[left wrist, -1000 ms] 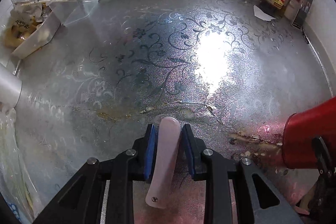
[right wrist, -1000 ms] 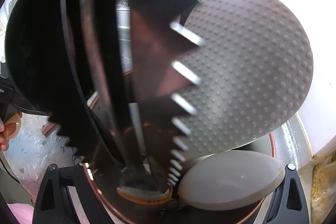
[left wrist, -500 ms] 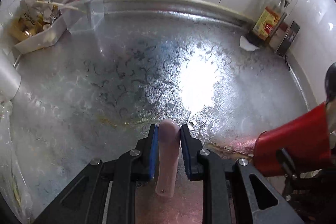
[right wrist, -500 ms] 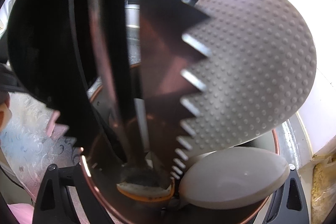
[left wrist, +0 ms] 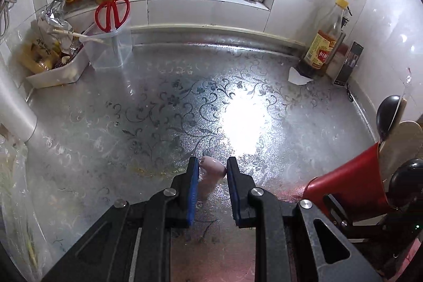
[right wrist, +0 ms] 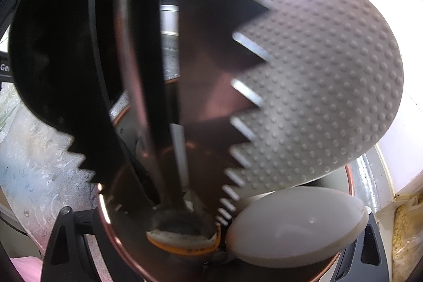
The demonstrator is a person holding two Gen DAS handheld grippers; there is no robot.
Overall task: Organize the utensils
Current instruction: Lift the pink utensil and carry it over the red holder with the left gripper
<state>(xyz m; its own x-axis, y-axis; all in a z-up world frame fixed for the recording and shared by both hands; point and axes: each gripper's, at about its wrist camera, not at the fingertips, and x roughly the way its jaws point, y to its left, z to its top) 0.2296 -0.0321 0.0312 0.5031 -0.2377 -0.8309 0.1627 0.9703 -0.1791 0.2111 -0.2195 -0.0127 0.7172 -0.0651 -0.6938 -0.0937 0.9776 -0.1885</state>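
Observation:
My left gripper (left wrist: 212,166) is shut on the pale pink handle of a utensil (left wrist: 211,171), seen almost end-on between the blue pads and held above the silver flower-patterned counter (left wrist: 158,110). To the right stands the red utensil holder (left wrist: 349,192), with a black ladle (left wrist: 387,112) and a beige spoon (left wrist: 401,142) sticking out. The right wrist view looks down into that holder (right wrist: 350,184): a dotted grey paddle (right wrist: 330,86), a dark serrated tool (right wrist: 206,70), a pale spoon bowl (right wrist: 296,226) and a black ladle (right wrist: 53,57). My right gripper (right wrist: 216,223) is shut on the holder's sides.
At the back left a clear container (left wrist: 111,49) holds red scissors (left wrist: 112,12), next to a white tray of packets (left wrist: 53,75). A sauce bottle (left wrist: 322,49) stands at the back right by the tiled wall. A white tube (left wrist: 15,110) and a plastic bag line the left edge.
The left gripper has risen and tipped upward with the pink handle, so the sill and wall now show. The handle now points at the camera. The right view is almost unchanged.

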